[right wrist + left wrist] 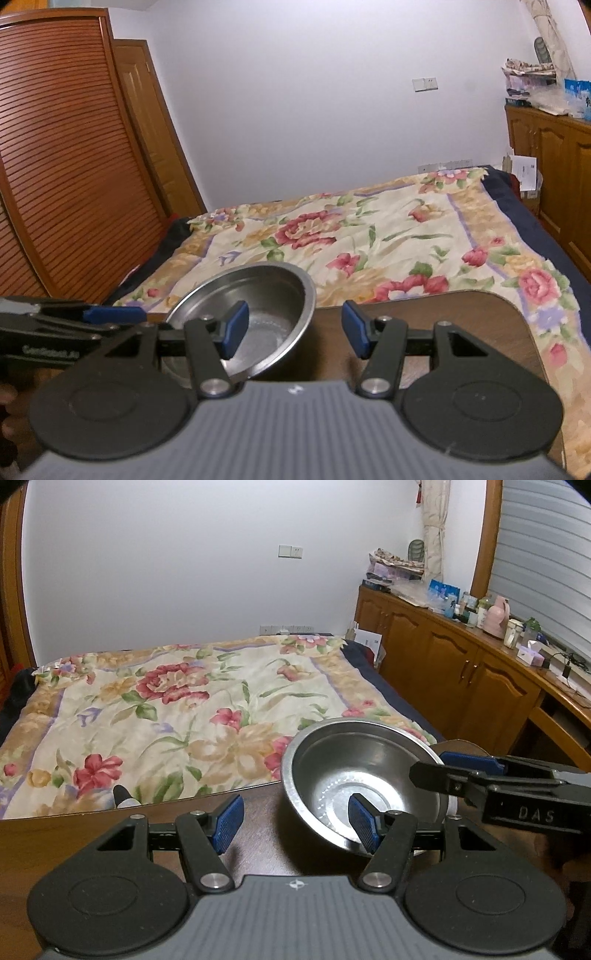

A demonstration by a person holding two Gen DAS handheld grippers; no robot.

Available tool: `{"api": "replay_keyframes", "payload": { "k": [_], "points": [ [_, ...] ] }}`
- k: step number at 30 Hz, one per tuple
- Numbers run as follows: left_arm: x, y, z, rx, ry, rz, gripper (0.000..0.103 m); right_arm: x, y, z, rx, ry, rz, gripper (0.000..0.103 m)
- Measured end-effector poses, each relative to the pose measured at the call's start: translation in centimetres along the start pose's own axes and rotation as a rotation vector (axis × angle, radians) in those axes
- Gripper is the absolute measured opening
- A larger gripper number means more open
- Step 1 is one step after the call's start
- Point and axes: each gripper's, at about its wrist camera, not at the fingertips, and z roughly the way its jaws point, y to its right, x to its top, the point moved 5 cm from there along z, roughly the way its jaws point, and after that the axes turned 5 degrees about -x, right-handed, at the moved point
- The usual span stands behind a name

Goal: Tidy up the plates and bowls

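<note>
Bowl (364, 782): steel, tilting, sitting lower right of the left view, lower centre-left of the right view, over the desk (443, 317); no plates showing.
Left tongs (295, 821): standing wide, gripping nothing; right pad (364, 825) reaching over the near rim into the bowl.
Right tongs (291, 328): standing wide, empty; left pad (234, 328) lying in front of the bowl's hollow; contact unclear.
Relation: bowl lying between both tongs; neither clearly nearer.
Room: bare desk stretching right in the right view; far edge bordering the bed (369, 236).
</note>
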Motion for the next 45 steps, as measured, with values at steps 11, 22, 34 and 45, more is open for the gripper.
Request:
{"api": "replay_keyframes", "payload": {
  "k": [11, 22, 34, 45],
  "points": [
    [0.0, 0.4, 0.9, -0.016, -0.014, -0.005, 0.06, -0.2, -0.7, 0.5, 0.022, -0.023, -0.019, 0.057],
    [-0.6, 0.6, 1.5, -0.024, -0.029, -0.015, 0.054, -0.7, -0.9, 0.8, 0.041, -0.037, -0.021, 0.057],
    [-0.6, 0.8, 1.7, -0.036, -0.034, -0.011, 0.048, -0.9, -0.9, 0.7, 0.058, -0.032, -0.02, 0.055],
    [-1.1, 1.2, 1.4, -0.033, -0.04, -0.004, 0.037, -1.0, -1.0, 0.5, 0.055, -0.021, -0.015, 0.032]
  ]
}}
